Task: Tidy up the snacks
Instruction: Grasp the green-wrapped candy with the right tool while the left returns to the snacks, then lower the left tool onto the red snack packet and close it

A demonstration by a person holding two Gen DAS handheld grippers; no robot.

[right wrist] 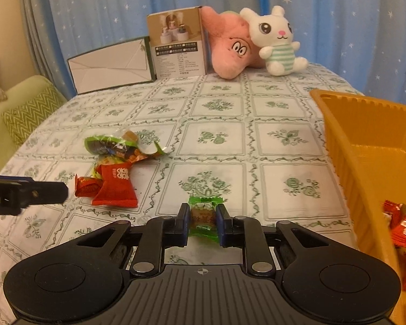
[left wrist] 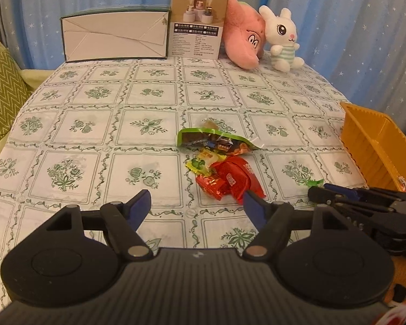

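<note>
A pile of snacks lies mid-table: a green-edged dark packet (left wrist: 213,140), a yellow-green candy (left wrist: 201,163) and red packets (left wrist: 230,180); the pile also shows in the right wrist view (right wrist: 113,178). My left gripper (left wrist: 197,203) is open and empty just in front of the pile. My right gripper (right wrist: 203,222) is shut on a green-wrapped candy (right wrist: 204,218), held just above the cloth, left of the orange tray (right wrist: 346,146). Red packets (right wrist: 404,227) lie in the tray. The right gripper also shows in the left wrist view (left wrist: 318,191).
At the table's far edge stand a white-and-green box (left wrist: 116,36), a brown product box (left wrist: 197,23), a pink plush (left wrist: 246,38) and a white bunny plush (left wrist: 282,38). A green sofa with a zigzag cushion (left wrist: 0,94) is on the left. Blue starred curtains hang behind.
</note>
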